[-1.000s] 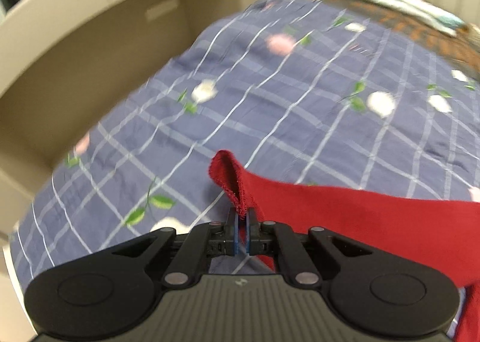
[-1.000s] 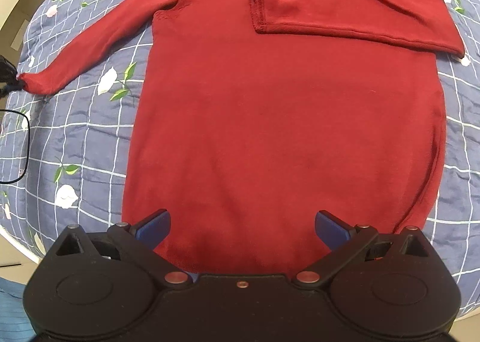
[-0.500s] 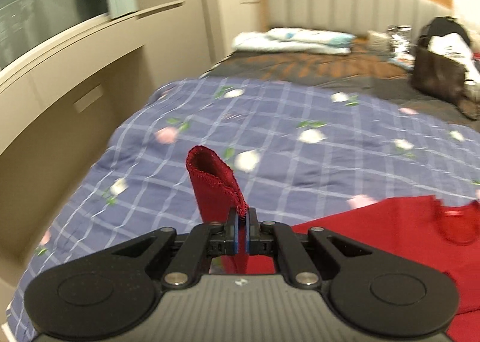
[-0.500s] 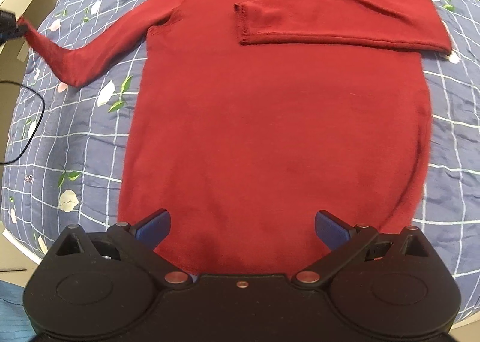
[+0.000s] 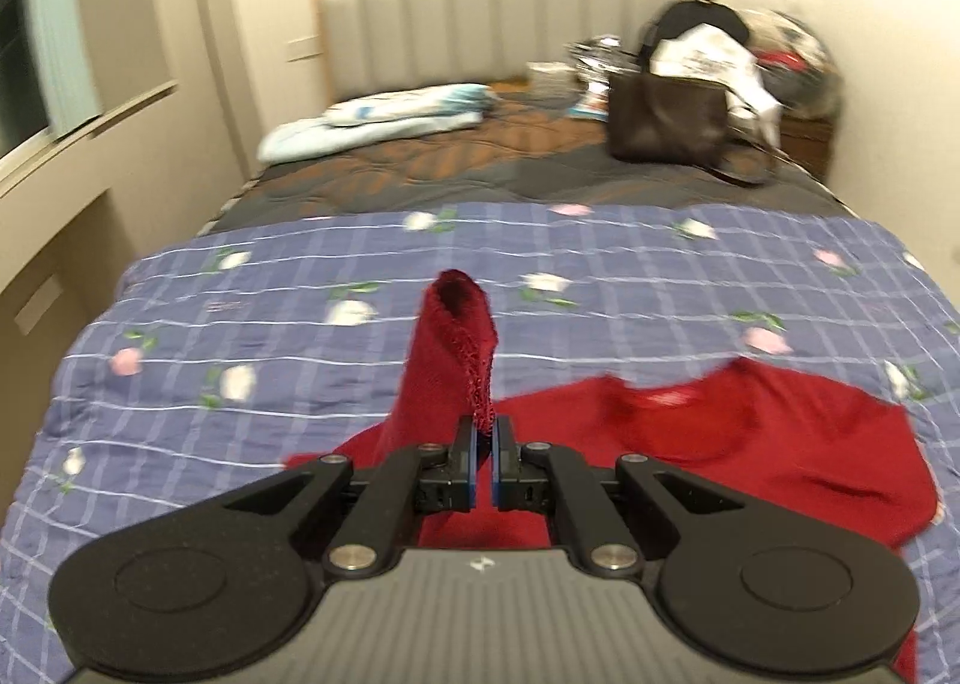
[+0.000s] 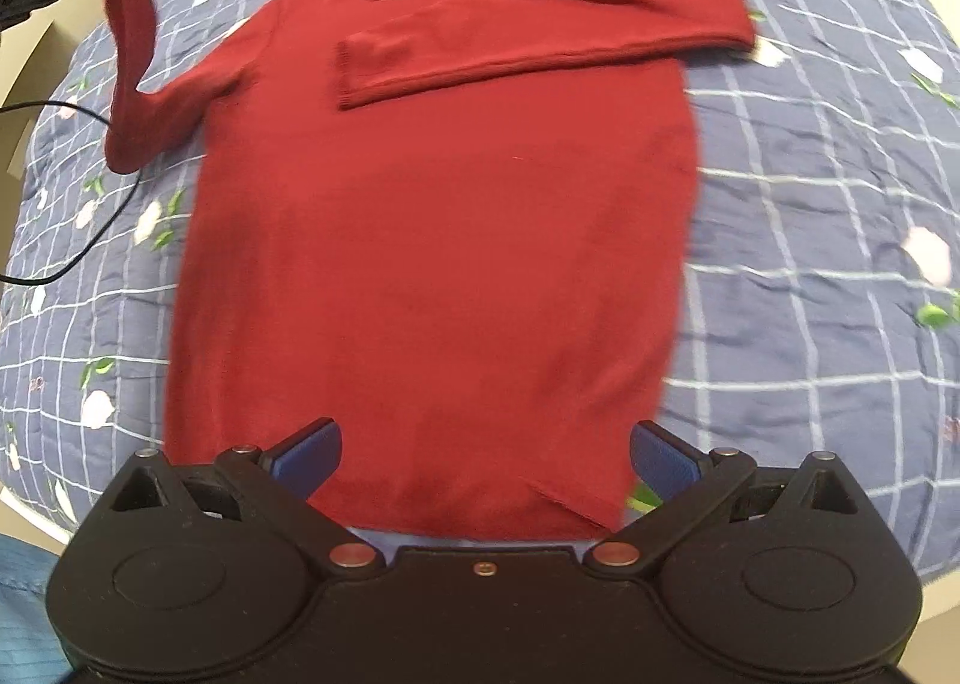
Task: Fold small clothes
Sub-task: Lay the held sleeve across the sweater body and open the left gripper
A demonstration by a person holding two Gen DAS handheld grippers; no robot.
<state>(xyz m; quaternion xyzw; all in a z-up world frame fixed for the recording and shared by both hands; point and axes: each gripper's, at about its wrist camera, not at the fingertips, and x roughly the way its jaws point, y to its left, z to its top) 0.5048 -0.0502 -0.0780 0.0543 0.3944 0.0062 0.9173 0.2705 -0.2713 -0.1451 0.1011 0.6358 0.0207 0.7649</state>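
sweater: red long-sleeve sweater (image 6: 432, 240), front up, flat on the bedspread (image 6: 810, 276), neckline at 12 o'clock, hem at 6 in the right wrist view
right sleeve: folded sleeve (image 6: 540, 48) lies across the chest, cuff pointing to 9 o'clock
left sleeve: raised sleeve (image 6: 129, 42) off the bed at 10 o'clock, cuff (image 5: 465, 318) standing up, rest draping to the shoulder
left claw: left claw (image 5: 485, 432) pressed together, pinching the cuff edge
right claw: right claw (image 6: 485, 450) spread wide, holding nothing, above the hem
surface: bed, blue checked floral bedspread; brown quilt (image 5: 456, 156) beyond it
room: padded headboard (image 5: 480, 24) at 12 o'clock, pale folded bedding (image 5: 378, 120) at 11, dark bag (image 5: 666, 120) with clutter at 1; black cable (image 6: 78, 252) at 9 in the right wrist view
change vs 0.5 s ago: raised sleeve is higher and steeper, cuff nearer the torso; left view has swung toward the headboard; right claw equally spread, sweater sits rotated in its view
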